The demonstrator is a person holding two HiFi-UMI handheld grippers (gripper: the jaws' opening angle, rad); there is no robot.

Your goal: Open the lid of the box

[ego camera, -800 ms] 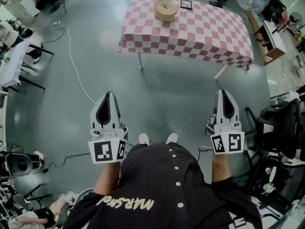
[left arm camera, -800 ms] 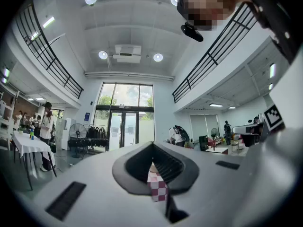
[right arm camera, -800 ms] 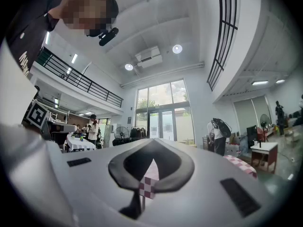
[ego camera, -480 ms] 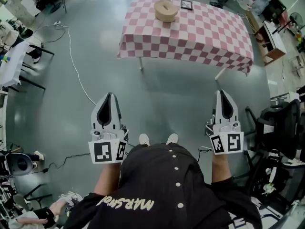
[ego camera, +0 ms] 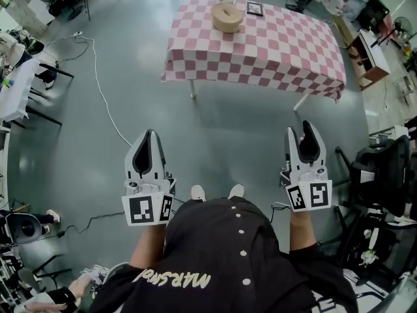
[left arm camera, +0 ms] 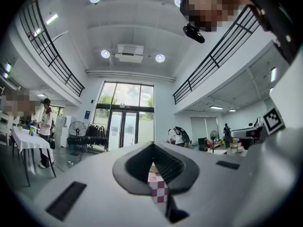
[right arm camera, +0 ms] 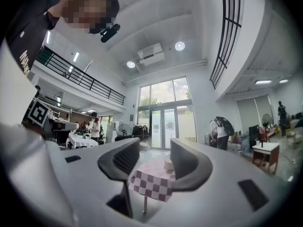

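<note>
Bright, even indoor daylight, round ceiling lamps point(left arm camera: 160, 58) and tall glass doors point(right arm camera: 165, 124) blown near white, faint sheen on the grey floor point(ego camera: 137, 77), heavy fisheye bending with black corners in gripper views, left gripper point(left arm camera: 152, 144) seemingly slightly soft

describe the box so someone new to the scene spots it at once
Find the pink-and-white checked table ahead of the person. Near its far edge sits the round box, tan, with its lid on. Its neighbour, a small dark picture frame, is flat and rectangular.
</note>
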